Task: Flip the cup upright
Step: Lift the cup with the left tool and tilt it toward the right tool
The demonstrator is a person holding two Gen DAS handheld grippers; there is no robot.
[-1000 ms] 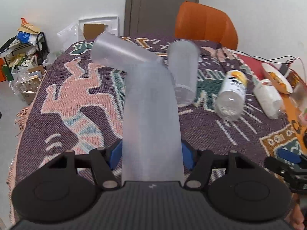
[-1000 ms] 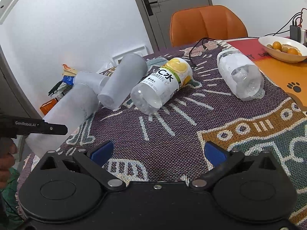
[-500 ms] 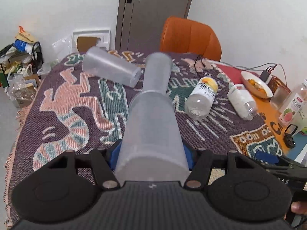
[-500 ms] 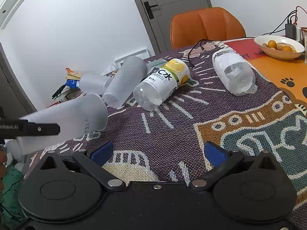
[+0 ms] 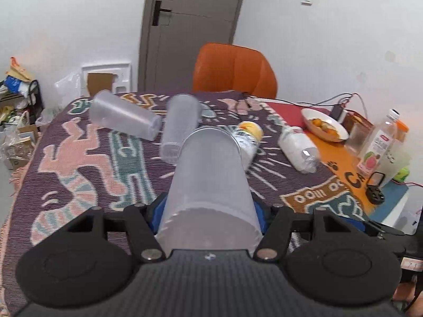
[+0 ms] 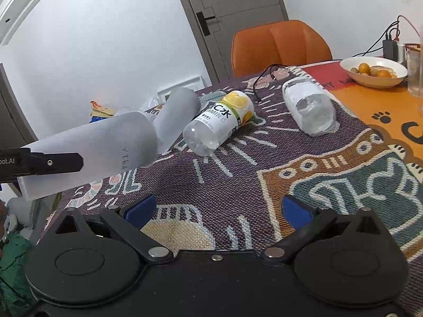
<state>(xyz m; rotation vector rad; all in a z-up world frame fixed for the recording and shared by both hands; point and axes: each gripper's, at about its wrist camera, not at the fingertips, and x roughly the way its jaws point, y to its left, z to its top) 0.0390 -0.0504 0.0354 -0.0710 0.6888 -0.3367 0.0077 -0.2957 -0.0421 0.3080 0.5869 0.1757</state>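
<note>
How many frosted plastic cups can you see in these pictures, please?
3. One frosted cup is clamped off the table in the left hand-held gripper. A second cup lies on its side at the table's far left. A third cup lies beside it. None looks hidden.

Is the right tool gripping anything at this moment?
No, the right tool is open over the patterned cloth, with nothing between its blue pads.

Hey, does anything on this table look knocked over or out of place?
Yes. Two frosted cups and two plastic bottles lie on their sides on the patterned tablecloth. A third frosted cup is gripped in the left tongs, tilted in the air above the cloth. Nothing looks spilled.
</note>
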